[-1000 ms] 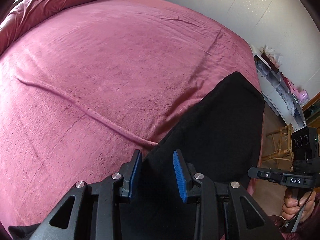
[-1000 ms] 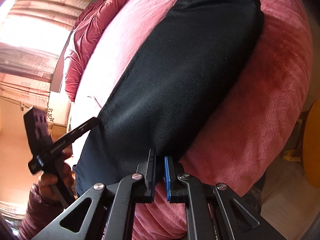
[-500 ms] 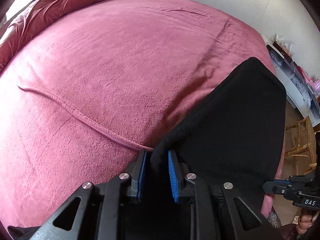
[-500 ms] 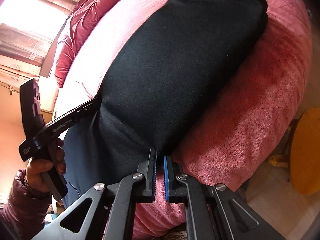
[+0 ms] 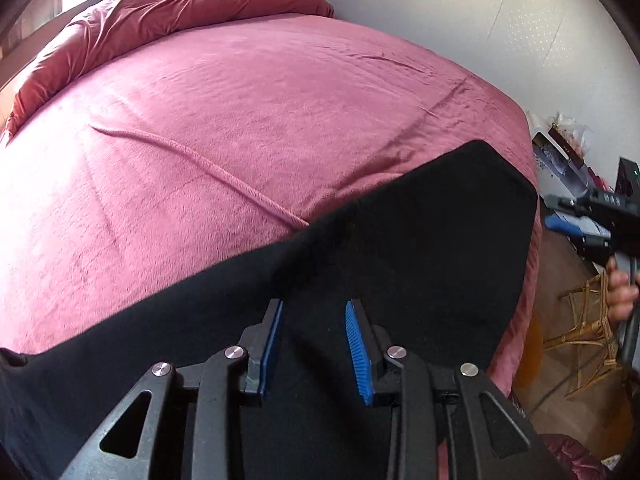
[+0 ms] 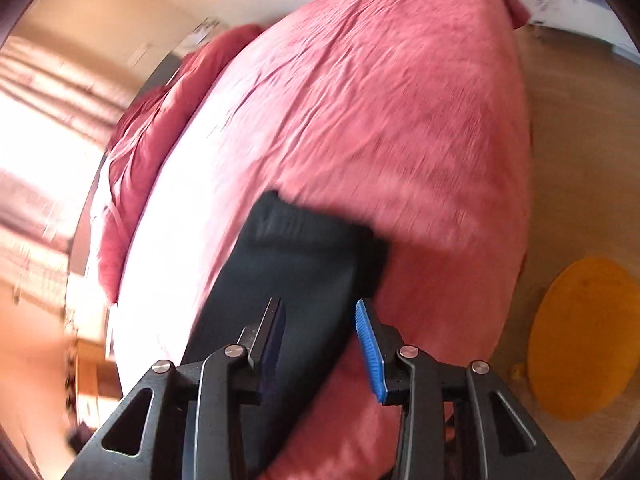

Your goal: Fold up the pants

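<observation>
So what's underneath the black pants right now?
The black pants lie on the pink blanket covering the bed, near its corner. The blanket shows all around them; the part directly beneath, and anything lying there, is hidden by the fabric.

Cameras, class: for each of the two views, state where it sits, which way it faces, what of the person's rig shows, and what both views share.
Left wrist: on the left hand-held gripper, looking down over the black pants across the pink blanket; its opening jaws, the right hand-held gripper and a hand show.
Right wrist: on the right hand-held gripper, facing along the bed; its opening jaws straddle the pants.
Shared: pants, blanket.
</observation>
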Action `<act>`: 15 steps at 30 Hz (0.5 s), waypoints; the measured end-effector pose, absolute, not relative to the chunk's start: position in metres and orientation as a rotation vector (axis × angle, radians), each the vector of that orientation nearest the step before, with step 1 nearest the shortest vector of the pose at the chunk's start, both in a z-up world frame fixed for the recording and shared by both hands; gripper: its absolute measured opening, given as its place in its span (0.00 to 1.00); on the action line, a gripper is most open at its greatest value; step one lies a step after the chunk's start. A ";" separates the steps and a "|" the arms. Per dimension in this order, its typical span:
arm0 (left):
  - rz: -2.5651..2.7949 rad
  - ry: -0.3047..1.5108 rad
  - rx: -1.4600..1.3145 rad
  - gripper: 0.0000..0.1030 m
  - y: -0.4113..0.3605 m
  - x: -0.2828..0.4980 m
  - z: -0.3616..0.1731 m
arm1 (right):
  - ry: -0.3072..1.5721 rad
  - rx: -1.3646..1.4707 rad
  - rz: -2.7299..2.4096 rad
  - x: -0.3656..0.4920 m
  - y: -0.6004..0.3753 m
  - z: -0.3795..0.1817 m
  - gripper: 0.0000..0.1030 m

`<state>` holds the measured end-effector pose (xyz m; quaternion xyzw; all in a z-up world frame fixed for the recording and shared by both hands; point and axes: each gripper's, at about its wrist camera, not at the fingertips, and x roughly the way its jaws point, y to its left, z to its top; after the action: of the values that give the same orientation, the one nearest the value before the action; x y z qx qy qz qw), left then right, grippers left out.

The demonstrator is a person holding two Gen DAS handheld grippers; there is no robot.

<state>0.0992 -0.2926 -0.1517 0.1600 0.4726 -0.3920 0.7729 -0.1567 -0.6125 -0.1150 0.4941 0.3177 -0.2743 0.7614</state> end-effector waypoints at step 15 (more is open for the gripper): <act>-0.785 1.113 0.343 0.31 -0.264 0.079 -0.176 | 0.731 1.112 -0.670 -0.173 -0.660 -0.142 0.23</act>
<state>0.0786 -0.2641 -0.1759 0.1578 0.5118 -0.3611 0.7634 -0.1725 -0.6604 -0.1416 0.5061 0.3328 -0.3048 0.7350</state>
